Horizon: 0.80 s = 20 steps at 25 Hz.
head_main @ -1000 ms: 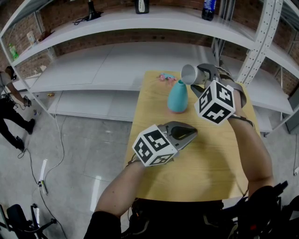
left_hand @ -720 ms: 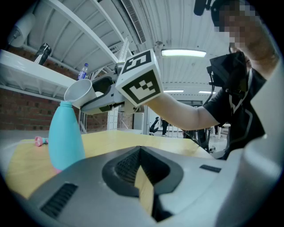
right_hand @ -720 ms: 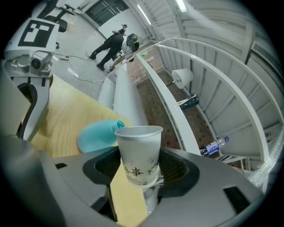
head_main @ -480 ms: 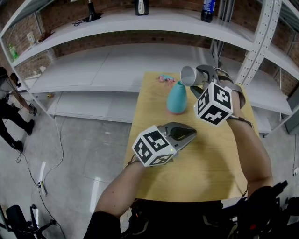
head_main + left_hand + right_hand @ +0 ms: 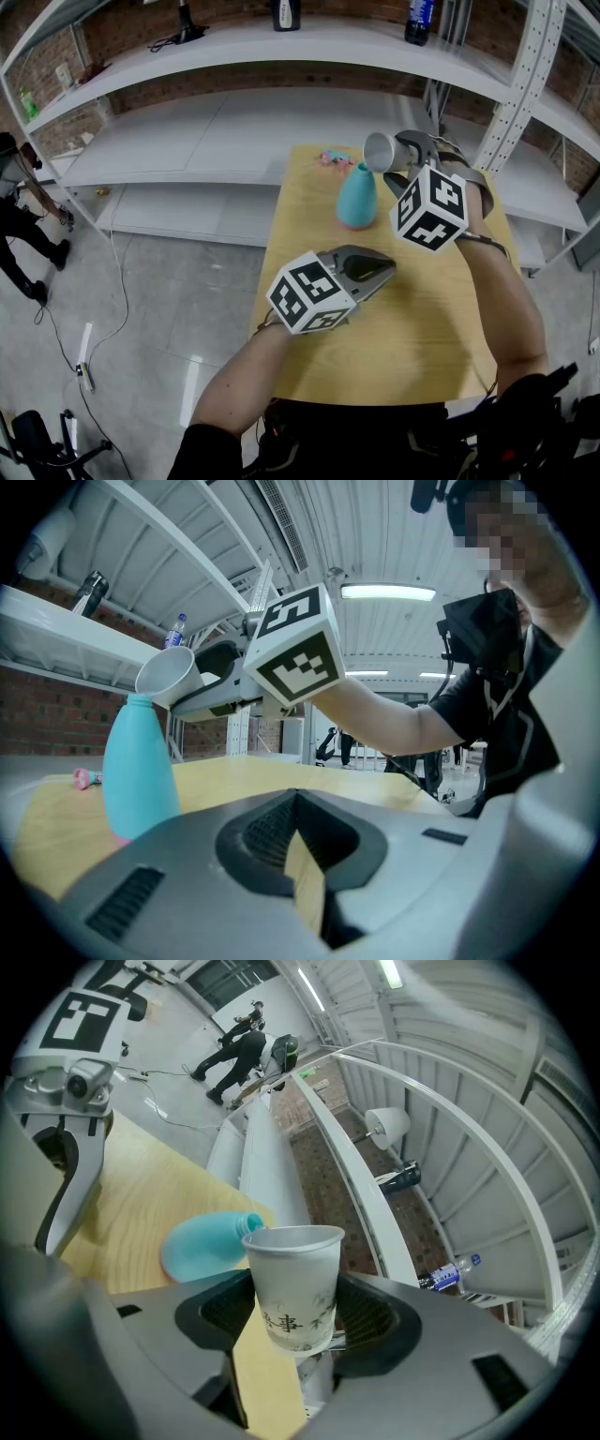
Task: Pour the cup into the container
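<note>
A teal bottle-shaped container (image 5: 356,197) stands upright near the far end of the wooden table (image 5: 412,347). My right gripper (image 5: 396,156) is shut on a white paper cup (image 5: 379,150). The cup lies tipped on its side, its mouth facing left, just above and beside the container's neck. In the right gripper view the cup (image 5: 292,1283) sits between the jaws, and the container (image 5: 202,1246) is behind its rim. What is inside the cup is hidden. My left gripper (image 5: 386,268) hovers over the table's middle, shut and empty. It points at the container (image 5: 139,766) and the cup (image 5: 169,677).
A small pink object (image 5: 330,156) lies at the table's far edge behind the container. White metal shelves (image 5: 234,122) run behind and left of the table, with bottles on the top shelf (image 5: 417,19). A person (image 5: 23,225) stands on the floor far left.
</note>
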Available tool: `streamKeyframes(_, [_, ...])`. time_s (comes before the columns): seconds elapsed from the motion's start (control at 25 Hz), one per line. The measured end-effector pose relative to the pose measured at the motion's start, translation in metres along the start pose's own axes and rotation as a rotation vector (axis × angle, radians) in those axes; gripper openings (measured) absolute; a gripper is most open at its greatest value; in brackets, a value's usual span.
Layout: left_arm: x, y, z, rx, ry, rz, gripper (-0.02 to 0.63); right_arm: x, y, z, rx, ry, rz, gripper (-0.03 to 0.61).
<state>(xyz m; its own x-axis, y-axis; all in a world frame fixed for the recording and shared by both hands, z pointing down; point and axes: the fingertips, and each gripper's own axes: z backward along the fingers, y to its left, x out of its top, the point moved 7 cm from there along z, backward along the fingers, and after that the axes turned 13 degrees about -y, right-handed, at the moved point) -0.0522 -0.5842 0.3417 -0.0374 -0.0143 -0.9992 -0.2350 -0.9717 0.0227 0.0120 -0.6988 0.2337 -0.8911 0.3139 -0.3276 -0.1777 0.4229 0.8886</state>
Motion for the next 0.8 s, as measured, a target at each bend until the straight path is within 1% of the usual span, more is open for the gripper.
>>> streamKeyframes(0.56, [-0.0010, -0.0001, -0.0001, 0.000, 0.001, -0.002, -0.008, -0.0011, -0.0008, 0.0000, -0.008, 0.007, 0.010, 0.276])
streamKeyframes(0.64, [-0.0010, -0.0006, 0.0001, -0.001, 0.002, -0.002, -0.008, -0.0014, -0.0006, 0.0005, -0.005, 0.001, -0.011, 0.276])
streamKeyframes(0.8, [-0.0014, -0.0005, -0.0003, -0.001, 0.002, -0.002, -0.008, -0.0042, 0.0006, 0.0006, 0.006, -0.030, -0.091, 0.276])
